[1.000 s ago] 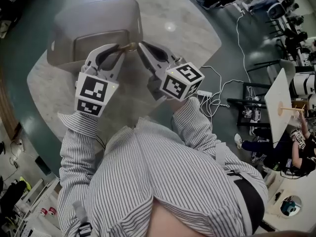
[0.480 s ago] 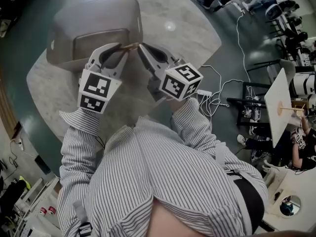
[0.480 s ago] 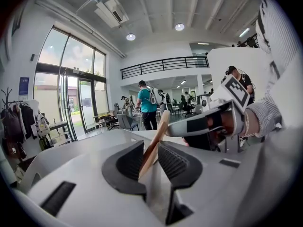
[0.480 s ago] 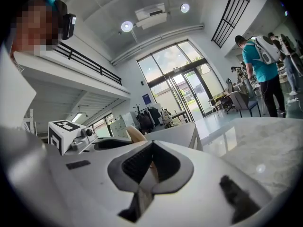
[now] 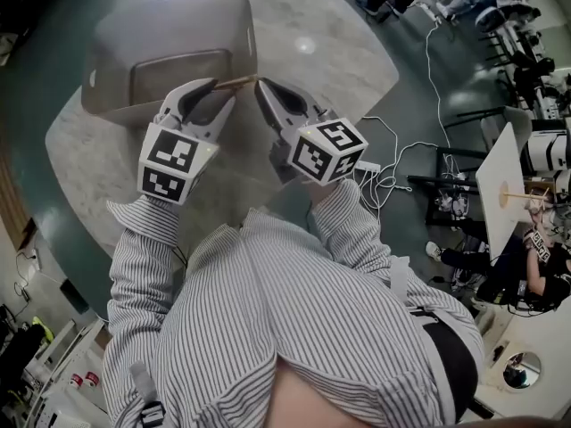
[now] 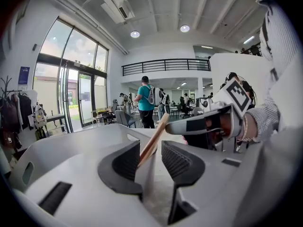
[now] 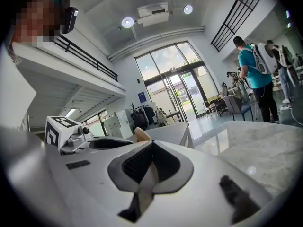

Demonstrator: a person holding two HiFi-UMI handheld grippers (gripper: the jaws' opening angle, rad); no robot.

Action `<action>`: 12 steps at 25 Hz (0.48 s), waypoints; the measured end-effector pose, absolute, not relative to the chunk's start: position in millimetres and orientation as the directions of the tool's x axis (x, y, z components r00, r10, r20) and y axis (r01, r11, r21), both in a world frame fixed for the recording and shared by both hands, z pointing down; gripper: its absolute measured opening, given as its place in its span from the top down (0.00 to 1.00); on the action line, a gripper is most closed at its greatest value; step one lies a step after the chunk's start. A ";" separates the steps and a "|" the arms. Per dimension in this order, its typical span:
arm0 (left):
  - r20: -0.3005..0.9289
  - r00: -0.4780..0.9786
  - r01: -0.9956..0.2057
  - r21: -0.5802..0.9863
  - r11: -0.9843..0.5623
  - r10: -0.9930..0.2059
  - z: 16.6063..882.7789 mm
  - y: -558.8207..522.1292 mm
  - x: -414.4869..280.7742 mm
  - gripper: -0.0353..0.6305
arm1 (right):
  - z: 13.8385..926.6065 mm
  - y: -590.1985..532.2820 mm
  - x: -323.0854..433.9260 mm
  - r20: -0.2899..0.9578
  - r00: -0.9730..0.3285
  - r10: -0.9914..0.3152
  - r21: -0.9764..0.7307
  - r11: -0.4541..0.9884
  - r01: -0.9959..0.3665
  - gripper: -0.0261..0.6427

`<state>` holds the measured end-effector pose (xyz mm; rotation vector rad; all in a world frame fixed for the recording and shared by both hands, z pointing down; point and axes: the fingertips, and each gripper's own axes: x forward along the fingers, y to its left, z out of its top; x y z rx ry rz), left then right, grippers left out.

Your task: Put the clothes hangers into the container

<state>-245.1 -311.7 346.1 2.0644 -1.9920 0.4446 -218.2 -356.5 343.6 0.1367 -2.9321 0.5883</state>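
Two grippers meet at the near rim of the grey container [image 5: 178, 34], with a wooden clothes hanger [image 5: 234, 83] spanning between them just above that rim. The left gripper [image 5: 219, 90] has just been opening its jaws; they stand wide, the wood loose between them. The right gripper [image 5: 266, 92] is clamped on the other end. Held by one end only, the hanger may swing, catch the rim and drop outside the container onto the table [image 5: 339, 52]. Past the rim the container lies open, with free room above it.

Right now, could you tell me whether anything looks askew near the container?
The wooden hanger slants through the left hand-held gripper, whose jaws have just been opening and don't pinch it; only the right hand-held gripper clamps it.
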 end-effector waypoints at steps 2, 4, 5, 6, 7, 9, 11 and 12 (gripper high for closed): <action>0.373 0.022 -0.999 -0.021 -0.033 -0.928 347.0 -308.9 -246.7 0.75 | 341.9 -356.6 -215.9 0.154 -0.986 -0.063 -0.380 0.917 -0.118 0.94; 0.363 0.013 -1.000 -0.002 -0.015 -0.932 345.4 -305.2 -249.1 0.75 | 340.0 -356.3 -213.3 0.158 -0.985 -0.069 -0.361 0.925 -0.123 0.94; 0.357 0.008 -1.000 0.010 -0.005 -0.934 344.1 -303.1 -250.4 0.75 | 339.3 -356.5 -211.0 0.168 -0.983 -0.075 -0.337 0.932 -0.129 0.94; 0.352 0.004 -1.000 0.025 0.005 -0.936 342.7 -301.0 -251.4 0.75 | 338.5 -356.8 -208.2 0.177 -0.981 -0.081 -0.314 0.940 -0.135 0.94; 0.348 0.002 -0.999 0.041 0.013 -0.938 341.4 -299.1 -252.1 0.75 | 336.8 -356.8 -205.3 0.182 -0.980 -0.084 -0.299 0.945 -0.136 0.94; 0.339 0.005 -0.998 0.065 0.018 -0.941 338.6 -295.6 -252.1 0.75 | 331.1 -354.8 -201.8 0.173 -0.982 -0.077 -0.295 0.947 -0.126 0.94; 0.329 0.008 -0.997 0.075 0.018 -0.944 335.8 -293.1 -250.4 0.75 | 325.1 -349.8 -202.3 0.157 -0.986 -0.055 -0.305 0.947 -0.101 0.94; 0.321 0.007 -0.997 0.078 0.019 -0.947 334.0 -292.3 -249.3 0.75 | 323.1 -346.3 -204.2 0.152 -0.988 -0.041 -0.308 0.948 -0.086 0.94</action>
